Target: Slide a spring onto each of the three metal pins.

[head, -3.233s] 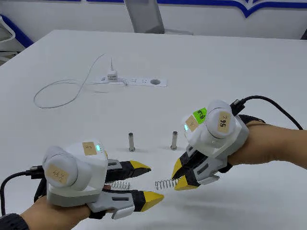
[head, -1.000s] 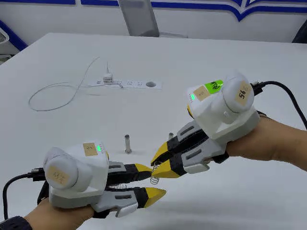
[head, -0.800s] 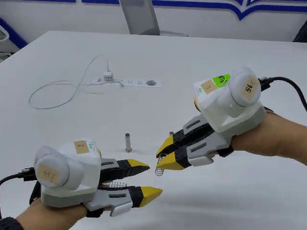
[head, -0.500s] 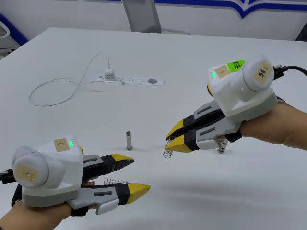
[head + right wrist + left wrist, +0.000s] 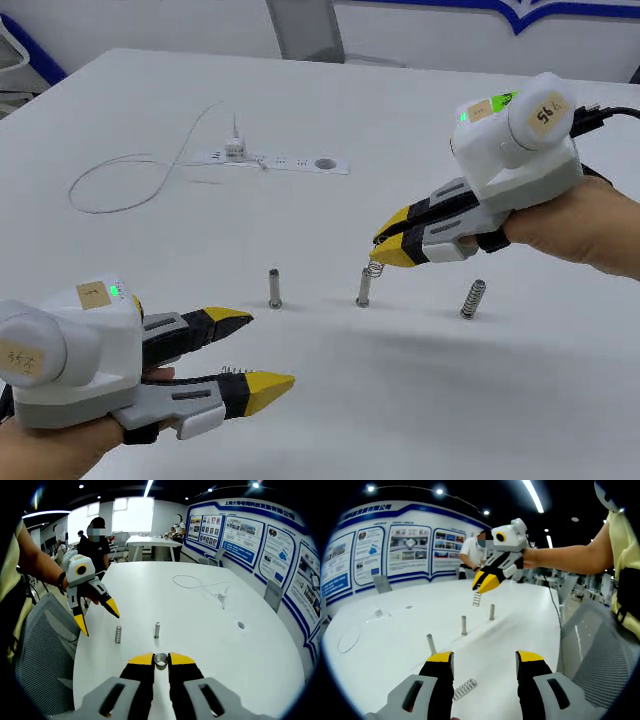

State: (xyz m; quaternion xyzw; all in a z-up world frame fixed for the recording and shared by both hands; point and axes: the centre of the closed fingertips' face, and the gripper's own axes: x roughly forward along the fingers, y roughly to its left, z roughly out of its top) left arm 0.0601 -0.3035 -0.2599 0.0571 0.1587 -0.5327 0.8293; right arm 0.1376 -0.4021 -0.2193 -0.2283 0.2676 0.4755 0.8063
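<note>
Our right tool [image 5: 395, 250] is clamped shut on a spring [image 5: 374, 268]. The spring hangs from the tips just above the middle pin [image 5: 364, 288], a touch toward 1 o'clock of its top in the head view. In the right gripper view we look almost straight down the coil's bore, and we judge that the best guide for this step:
- Bring the coil plumb and centre the bore over the pin.
- Lower slowly until the bottom turns catch.
- Only then let the jaws part.

The grip is on the upper turns, so the free end may sway, and a hurried descent could snag a turn on the pin's rim. Squeezing harder would likely flatten the coil.

At 9 o'clock of the middle pin stands the left pin [image 5: 274, 289], bare. At 3 o'clock the right pin [image 5: 472, 299] already wears its spring, and it sits just under our right tool's body. We should therefore come down from above rather than sweep sideways.

Our left tool [image 5: 250, 350] waits at 7 o'clock with its jaws apart. They stand either side of a loose spring [image 5: 465, 688] lying on the counter [image 5: 450, 400].

Around the pins the counter is bare. The power strip [image 5: 290, 165] lies well apart at 11 o'clock, and the far edge is well beyond at 12.
</note>
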